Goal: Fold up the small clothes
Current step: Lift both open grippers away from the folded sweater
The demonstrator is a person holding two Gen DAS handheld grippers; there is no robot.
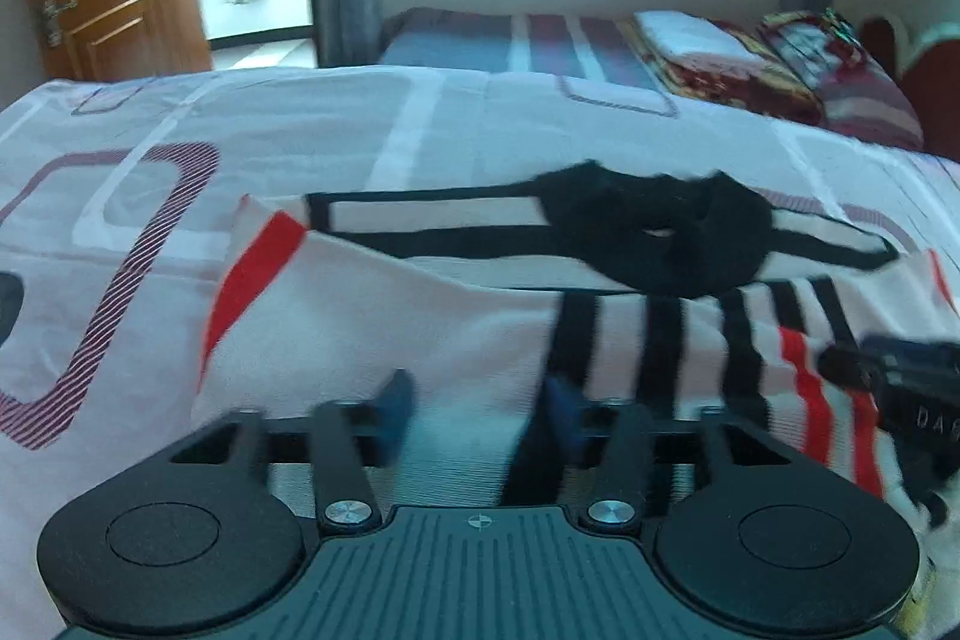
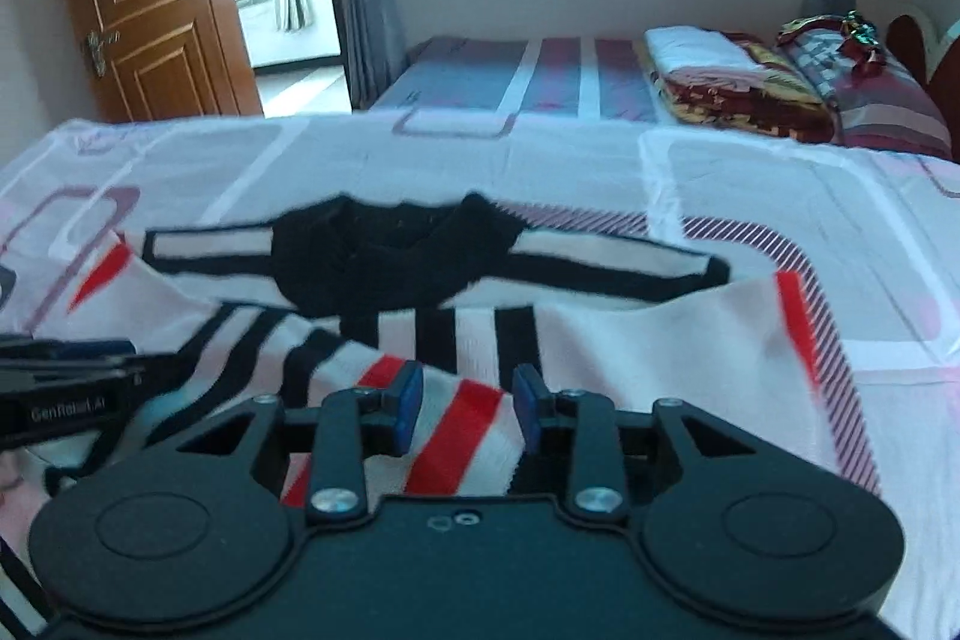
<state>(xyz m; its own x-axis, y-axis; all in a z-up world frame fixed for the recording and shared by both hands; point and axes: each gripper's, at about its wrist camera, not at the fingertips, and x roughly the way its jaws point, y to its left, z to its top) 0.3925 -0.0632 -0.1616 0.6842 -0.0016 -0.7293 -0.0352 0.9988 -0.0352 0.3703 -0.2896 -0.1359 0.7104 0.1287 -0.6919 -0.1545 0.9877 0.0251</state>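
We see the striped sweater (image 2: pixel 540 316) lying on the bedsheet (image 2: pixel 420 160), its near hem hidden under both tools. Our right gripper (image 2: pixel 465 403) pinches a folded edge. Only the blurred left view shows our left gripper (image 1: pixel 480 409) spread, gripping nothing.
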